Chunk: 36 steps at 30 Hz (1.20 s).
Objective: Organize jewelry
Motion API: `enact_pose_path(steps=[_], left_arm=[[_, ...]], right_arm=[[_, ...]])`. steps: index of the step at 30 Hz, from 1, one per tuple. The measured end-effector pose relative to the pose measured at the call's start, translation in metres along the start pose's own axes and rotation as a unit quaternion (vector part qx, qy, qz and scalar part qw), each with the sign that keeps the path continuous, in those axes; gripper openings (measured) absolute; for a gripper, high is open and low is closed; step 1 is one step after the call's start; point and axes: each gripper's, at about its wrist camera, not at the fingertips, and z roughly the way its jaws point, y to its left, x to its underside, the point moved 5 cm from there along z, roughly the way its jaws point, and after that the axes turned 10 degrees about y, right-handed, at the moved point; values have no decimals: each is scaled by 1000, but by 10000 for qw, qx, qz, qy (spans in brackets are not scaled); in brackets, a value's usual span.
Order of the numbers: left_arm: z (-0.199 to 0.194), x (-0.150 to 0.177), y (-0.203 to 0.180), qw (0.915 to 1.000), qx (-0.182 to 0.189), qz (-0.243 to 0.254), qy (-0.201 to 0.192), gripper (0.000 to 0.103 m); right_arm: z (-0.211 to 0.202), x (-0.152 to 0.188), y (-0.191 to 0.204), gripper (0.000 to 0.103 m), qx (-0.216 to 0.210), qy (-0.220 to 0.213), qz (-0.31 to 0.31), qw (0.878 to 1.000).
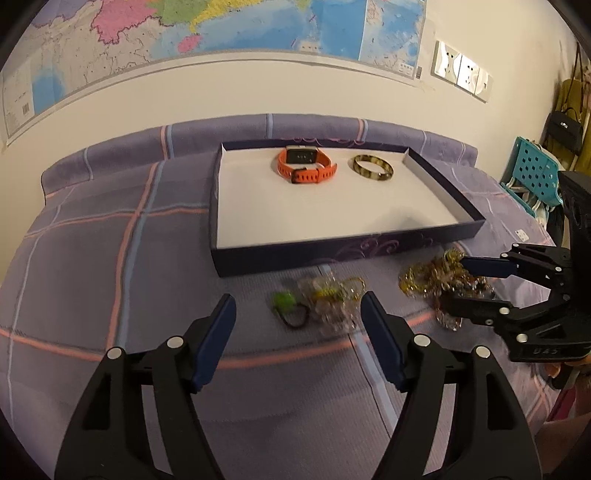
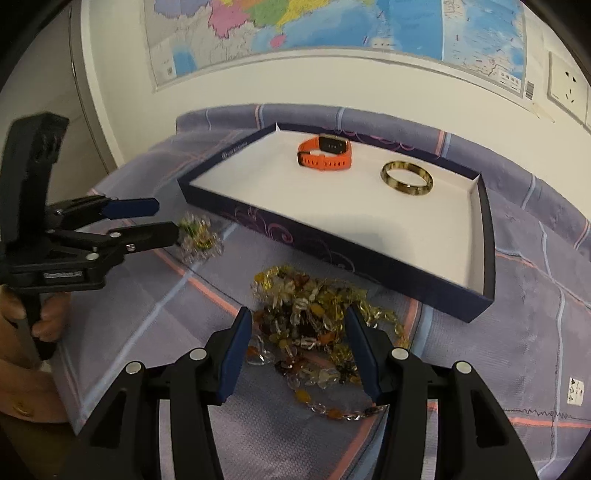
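Observation:
A dark blue tray (image 1: 369,251) with a white floor holds an orange watch (image 1: 306,164) and a tortoiseshell bangle (image 1: 372,168); they also show in the right wrist view as tray (image 2: 369,262), watch (image 2: 325,151) and bangle (image 2: 406,178). In front of the tray lie a clear bead bracelet with a green charm (image 1: 321,299) and a heap of amber bead necklaces (image 2: 310,325). My left gripper (image 1: 298,306) is open just before the bracelet. My right gripper (image 2: 298,321) is open, its fingers on either side of the amber heap.
Everything lies on a purple plaid cloth (image 1: 110,258) against a white wall with a map (image 1: 221,29). A teal chair (image 1: 532,173) and bags stand at the right. A small white label (image 2: 575,389) lies on the cloth.

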Motion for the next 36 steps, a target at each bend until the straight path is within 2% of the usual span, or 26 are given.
enact_pose_path(steps=[1, 3, 4, 6, 7, 13, 16, 19, 23, 30, 33, 36], left_arm=[[0, 2, -1, 10000, -13, 12, 12, 70], [0, 4, -3, 10000, 11, 31, 10, 71], [-1, 5, -4, 10000, 28, 25, 9, 71], [-2, 8, -6, 10000, 42, 28, 2, 71], [-2, 9, -7, 10000, 53, 40, 3, 71], [-7, 12, -12, 9998, 177, 70, -29, 71], [-9, 13, -15, 9997, 192, 132, -47, 71], [-9, 15, -17, 9996, 205, 181, -43, 71], [-9, 15, -18, 9995, 218, 210, -44, 71], [-10, 16, -18, 9995, 210, 252, -40, 71], [-9, 16, -16, 9995, 183, 248, -45, 71], [-8, 15, -11, 9997, 130, 221, -24, 70]], right_arm=[[0, 1, 0, 43, -6, -7, 24, 10000], [-1, 2, -4, 28, 11, -3, 91, 10000], [-3, 3, -5, 25, 12, -19, 123, 9999], [-7, 4, -10, 13, -127, -55, 248, 9996], [-11, 5, -13, 10, -195, -110, 327, 9992], [-42, 10, -34, 9, -707, -446, 807, 9932], [-61, 14, -45, 9, -1053, -697, 1064, 9863], [-71, 17, -51, 9, -927, -857, 1163, 9852], [-83, 23, -54, 9, -1257, -1008, 1343, 9778], [-116, 17, -54, 9, -1435, -1487, 1319, 9695], [-118, 15, -44, 9, -1626, -1441, 1167, 9691], [-101, 16, -25, 9, -1725, -1113, 919, 9744]])
